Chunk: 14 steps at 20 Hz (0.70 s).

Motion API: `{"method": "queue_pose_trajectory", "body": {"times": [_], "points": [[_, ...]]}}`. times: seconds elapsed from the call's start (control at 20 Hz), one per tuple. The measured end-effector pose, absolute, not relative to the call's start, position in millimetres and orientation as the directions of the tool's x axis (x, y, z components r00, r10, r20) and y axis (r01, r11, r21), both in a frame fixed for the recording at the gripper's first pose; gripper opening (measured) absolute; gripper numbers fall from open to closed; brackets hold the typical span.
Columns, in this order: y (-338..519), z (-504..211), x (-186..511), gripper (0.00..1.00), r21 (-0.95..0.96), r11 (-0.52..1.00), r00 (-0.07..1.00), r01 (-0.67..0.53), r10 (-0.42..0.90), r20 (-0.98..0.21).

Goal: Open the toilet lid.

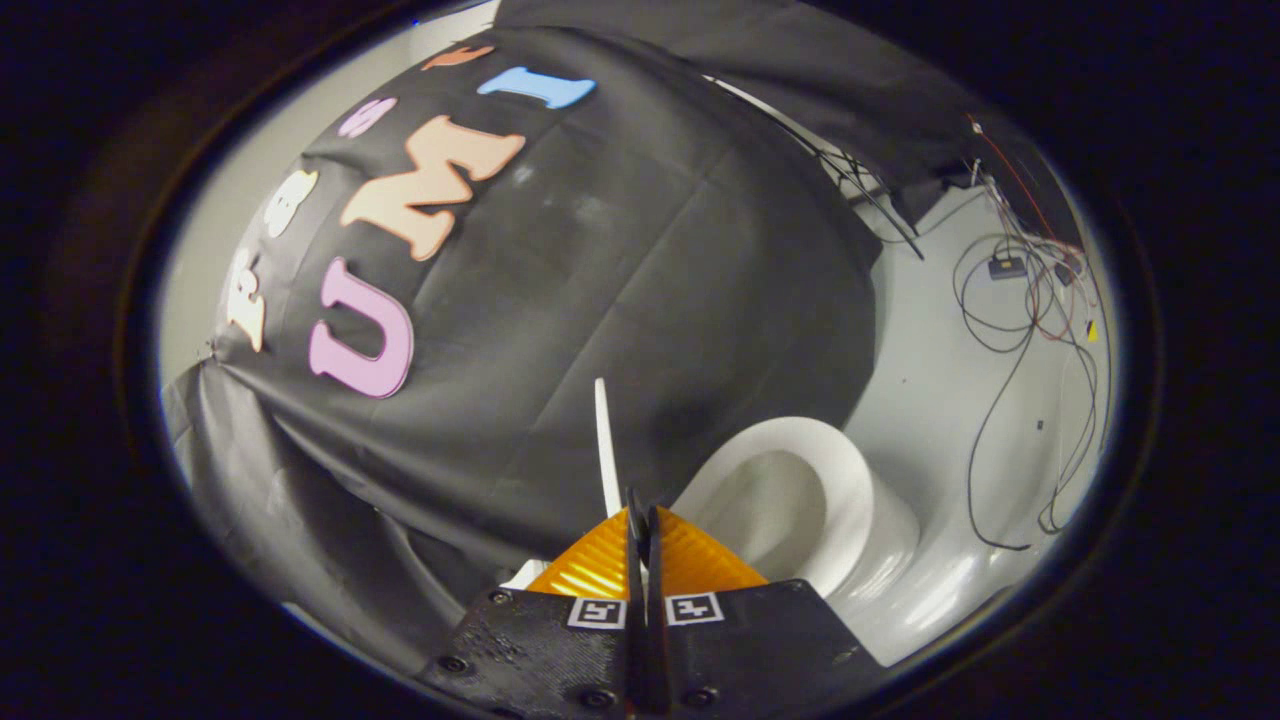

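- My gripper (640, 515) has two fingers with ribbed pads, pressed close together.
- Each finger base is rough and black.
- Each base has a small square black-and-white marker (597, 612).
- Round screws (455, 664) sit in the bases.

I'm not seeing any readable text, numbers or brand marks on the gear. Only signs: two small square black-and-white coded tags, left tag (597, 612) and right tag (694, 607), sitting one on each finger base of the gripper (640, 512). The patterns aren't decoding by eye. Its fingers are sitting nearly closed.
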<state>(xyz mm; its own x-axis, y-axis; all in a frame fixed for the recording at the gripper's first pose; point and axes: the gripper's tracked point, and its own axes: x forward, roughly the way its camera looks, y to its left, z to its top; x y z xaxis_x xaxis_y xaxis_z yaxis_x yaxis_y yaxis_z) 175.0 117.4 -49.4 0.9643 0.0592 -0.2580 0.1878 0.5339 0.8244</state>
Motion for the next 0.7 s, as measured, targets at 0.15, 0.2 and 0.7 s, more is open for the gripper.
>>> {"method": "queue_pose_trajectory", "body": {"times": [0.15, 0.2, 0.7], "points": [[148, -24, 173, 0.0, 0.788, 0.587, 0.965, 0.188, 0.037, -0.258], [158, -18, 173, 0.0, 0.769, 0.609, 0.965, 0.192, 0.028, -0.262], [268, 43, 171, 0.0, 0.487, 0.864, 0.962, 0.127, 0.012, -0.271]]}}
